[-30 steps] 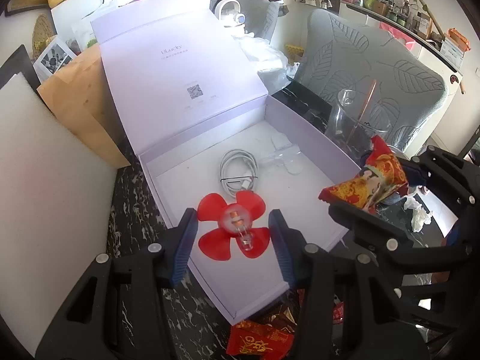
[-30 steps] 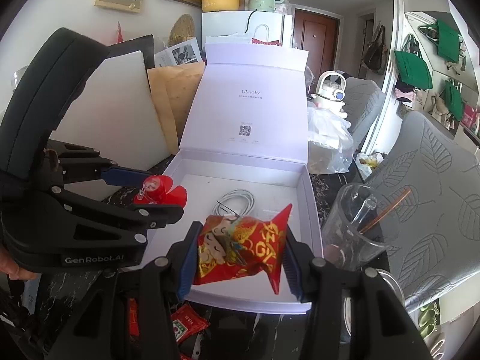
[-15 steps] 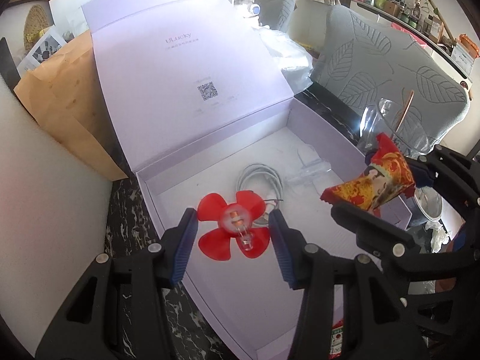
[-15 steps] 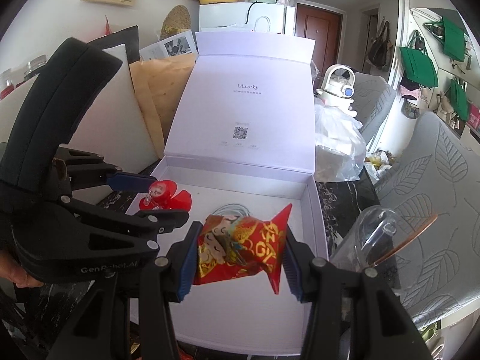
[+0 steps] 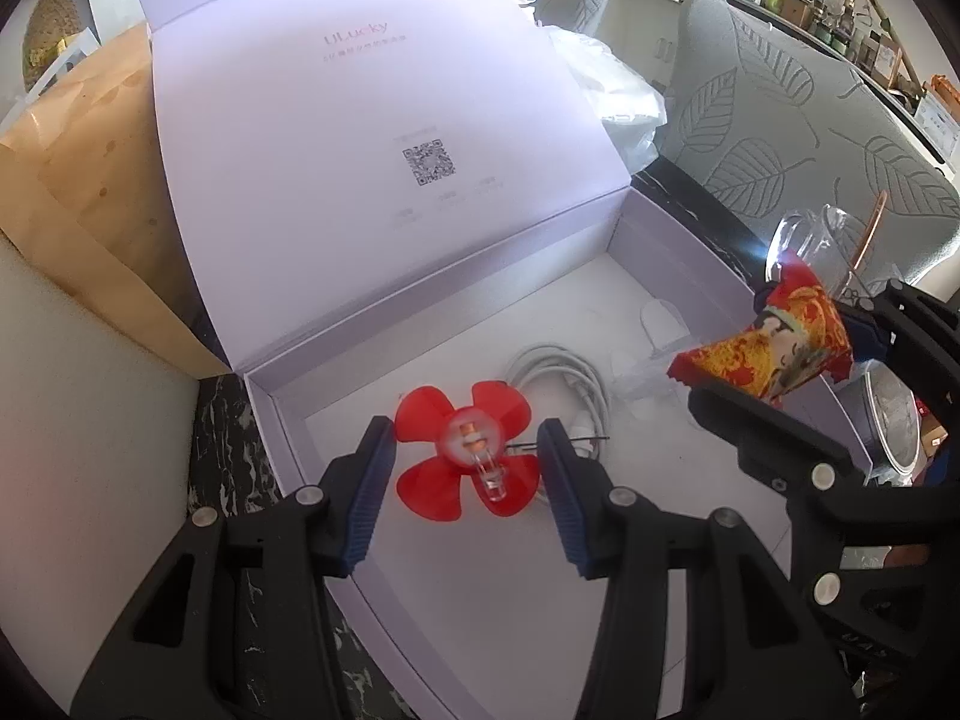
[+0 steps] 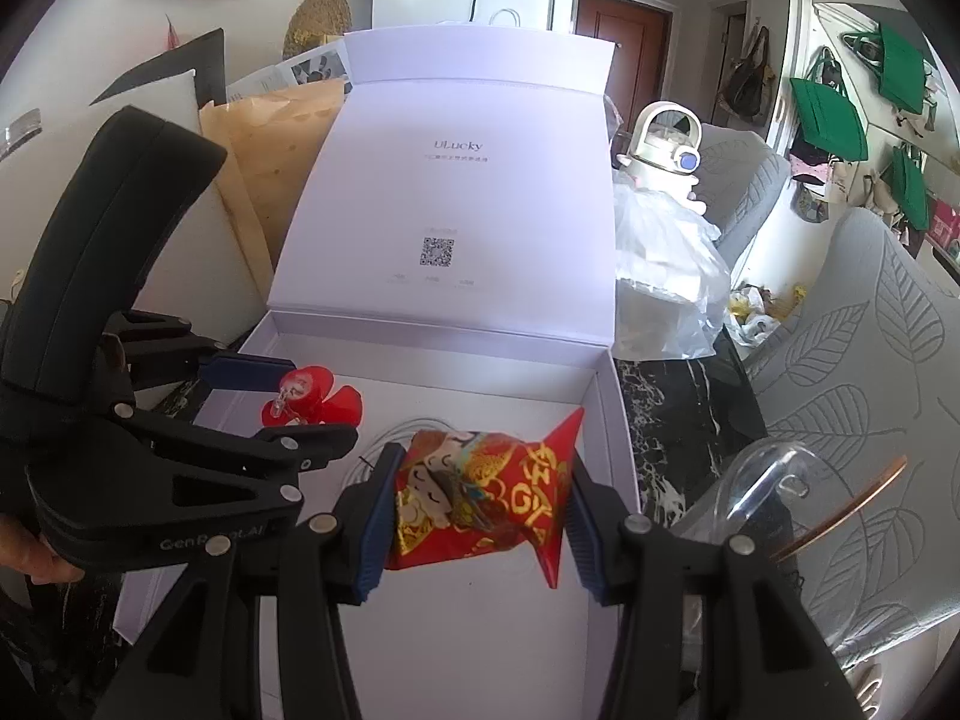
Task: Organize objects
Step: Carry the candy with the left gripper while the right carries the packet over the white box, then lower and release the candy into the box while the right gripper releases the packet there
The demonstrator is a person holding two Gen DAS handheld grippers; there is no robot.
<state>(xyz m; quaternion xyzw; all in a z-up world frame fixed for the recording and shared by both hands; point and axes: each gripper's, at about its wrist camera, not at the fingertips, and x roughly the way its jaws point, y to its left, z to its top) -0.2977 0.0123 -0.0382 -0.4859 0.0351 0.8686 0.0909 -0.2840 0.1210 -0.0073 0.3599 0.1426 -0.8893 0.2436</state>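
Observation:
My left gripper point(image 5: 465, 468) is shut on a red four-petal flower toy point(image 5: 462, 450) and holds it above the left part of the open white box point(image 5: 678, 252). My right gripper point(image 6: 477, 504) is shut on a red and gold candy packet point(image 6: 480, 492) and holds it over the box's point(image 6: 606, 420) right half. In the left wrist view the packet point(image 5: 774, 342) shows at the right. In the right wrist view the flower point(image 6: 306, 399) and left gripper point(image 6: 282, 402) show at the left. A coiled white cable point(image 5: 564, 381) lies on the box floor.
The box lid point(image 6: 462, 180) stands upright at the back. A brown paper bag point(image 5: 78, 192) and a white panel point(image 5: 78, 468) stand at the left. A clear glass jug point(image 6: 768, 498) with a copper straw, a plastic bag point(image 6: 660, 276) and a grey leaf-pattern chair point(image 6: 870, 390) are on the right.
Both grippers have moved forward over the box with their objects still held. The box now fills more of both views.

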